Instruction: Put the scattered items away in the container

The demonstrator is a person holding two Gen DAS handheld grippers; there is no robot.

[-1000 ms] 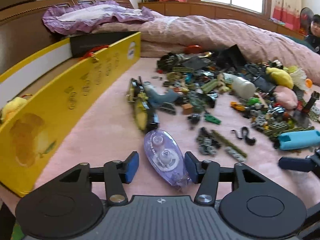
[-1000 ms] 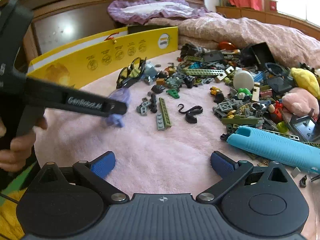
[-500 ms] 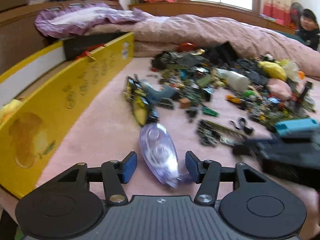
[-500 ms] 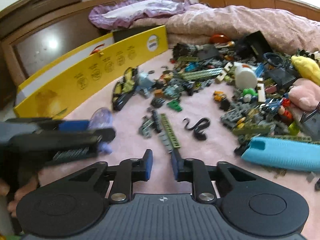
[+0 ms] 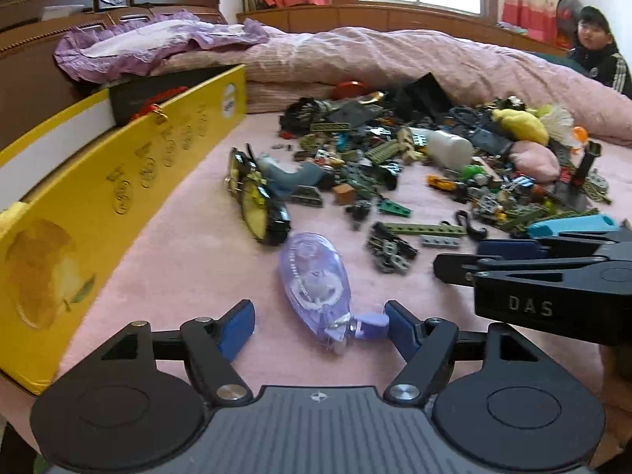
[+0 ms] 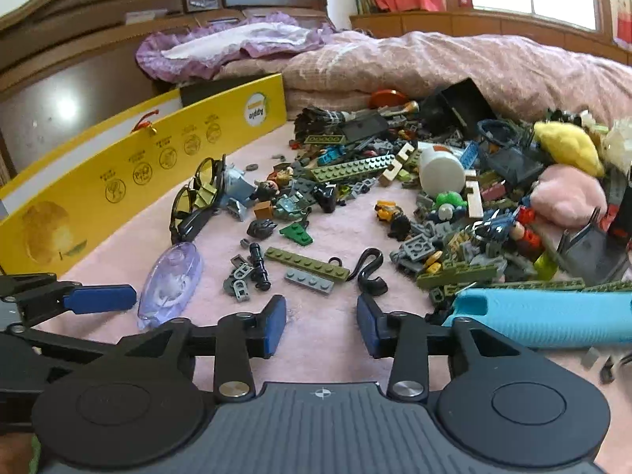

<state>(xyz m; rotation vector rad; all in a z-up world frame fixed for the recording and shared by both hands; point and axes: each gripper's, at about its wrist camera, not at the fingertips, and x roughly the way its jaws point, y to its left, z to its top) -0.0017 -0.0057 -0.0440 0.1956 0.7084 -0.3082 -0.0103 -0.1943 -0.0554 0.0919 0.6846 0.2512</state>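
A clear purple correction tape dispenser (image 5: 316, 282) lies on the pink bedspread between the open fingers of my left gripper (image 5: 320, 326); its tip touches the right pad. It also shows in the right wrist view (image 6: 170, 282), beside a left fingertip (image 6: 98, 299). My right gripper (image 6: 322, 328) is open and empty over bare bedspread, just short of a grey brick (image 6: 312, 281) and a black hook (image 6: 369, 270). It shows at the right of the left wrist view (image 5: 513, 264). The yellow box (image 5: 98, 193) stands open along the left.
A heap of bricks and toys (image 6: 454, 205) covers the middle and right of the bed. Yellow-lensed glasses (image 6: 195, 205) lie near the box. A light blue handle (image 6: 545, 318) lies at the right. A folded quilt (image 5: 395, 59) lies behind. A person (image 5: 596, 47) sits at the far right.
My left gripper has opened wider around the tape dispenser. My right gripper shut, then opened partway, and has swung left, close to my left gripper.
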